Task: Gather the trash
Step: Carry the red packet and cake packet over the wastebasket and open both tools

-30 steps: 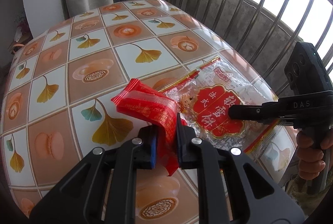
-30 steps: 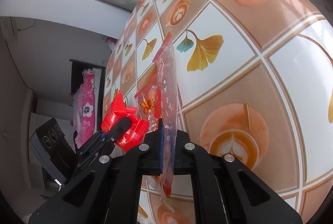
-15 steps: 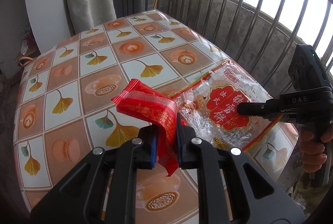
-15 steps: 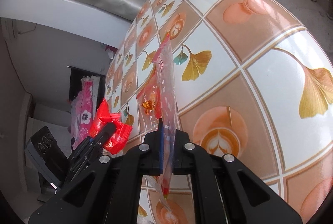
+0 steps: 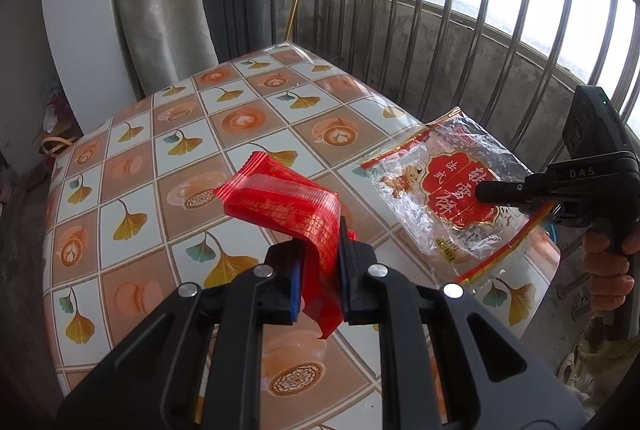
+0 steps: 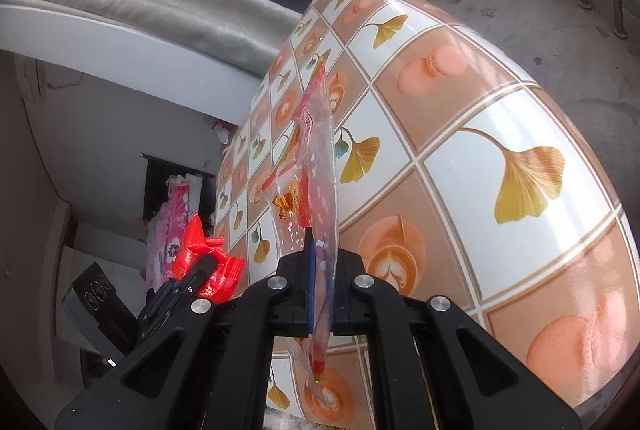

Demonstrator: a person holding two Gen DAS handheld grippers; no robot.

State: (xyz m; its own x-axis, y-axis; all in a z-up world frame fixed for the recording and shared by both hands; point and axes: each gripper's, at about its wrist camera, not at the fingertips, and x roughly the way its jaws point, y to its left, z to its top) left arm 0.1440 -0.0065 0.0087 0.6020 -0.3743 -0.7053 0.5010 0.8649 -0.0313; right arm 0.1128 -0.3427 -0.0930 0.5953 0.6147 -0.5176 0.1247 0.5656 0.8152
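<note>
I've lifted both pieces clear of the tabletop (image 5: 248, 134): left gripper (image 5: 319, 250) jaws clenched on the red wrapper (image 5: 280, 198), right gripper (image 6: 322, 262) on the clear biscuit bag (image 6: 316, 166); binning comes next

Your bench (image 5: 248, 118) fills the middle and lower left of the left wrist frame, and the right half of the right wrist frame (image 6: 480, 158). You see it covered by a glossy oilcloth (image 5: 132, 190) printed in squares: white ones with yellow ginkgo leaves, tan ones with latte cups and macarons. Its rounded far corner points to the upper centre of the left frame. Nothing that you can make out lies flat on the cloth. Beyond its edge, at the upper right of the right frame, you see grey concrete floor (image 6: 532, 2).
</note>
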